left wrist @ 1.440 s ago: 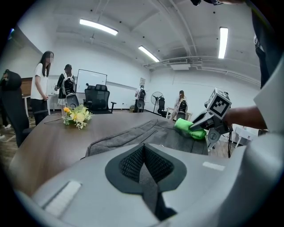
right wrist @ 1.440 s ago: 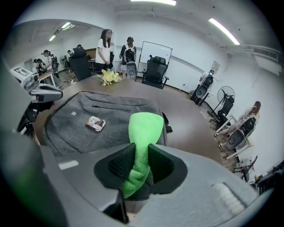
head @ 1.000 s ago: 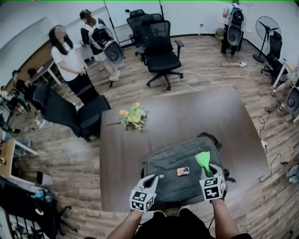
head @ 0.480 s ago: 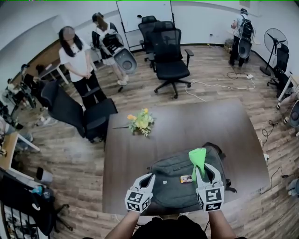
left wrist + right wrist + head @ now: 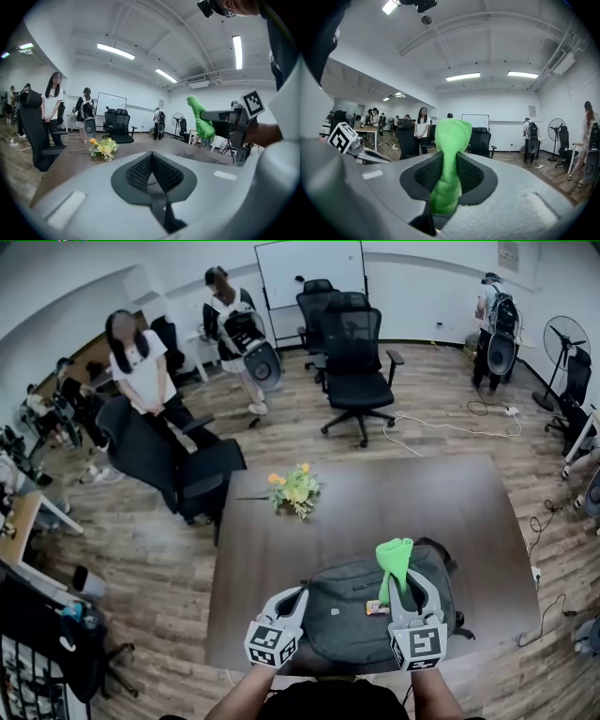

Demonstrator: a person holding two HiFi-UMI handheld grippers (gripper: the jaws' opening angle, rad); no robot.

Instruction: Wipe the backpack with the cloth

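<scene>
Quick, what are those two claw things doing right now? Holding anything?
Left gripper: closed, nothing between its jaws.
Right gripper: closed on the green cloth.

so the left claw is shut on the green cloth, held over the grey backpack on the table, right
Not the left. The right claw is shut on the green cloth, held over the grey backpack on the table; the right gripper view shows it. The left claw is shut on nothing.
</scene>
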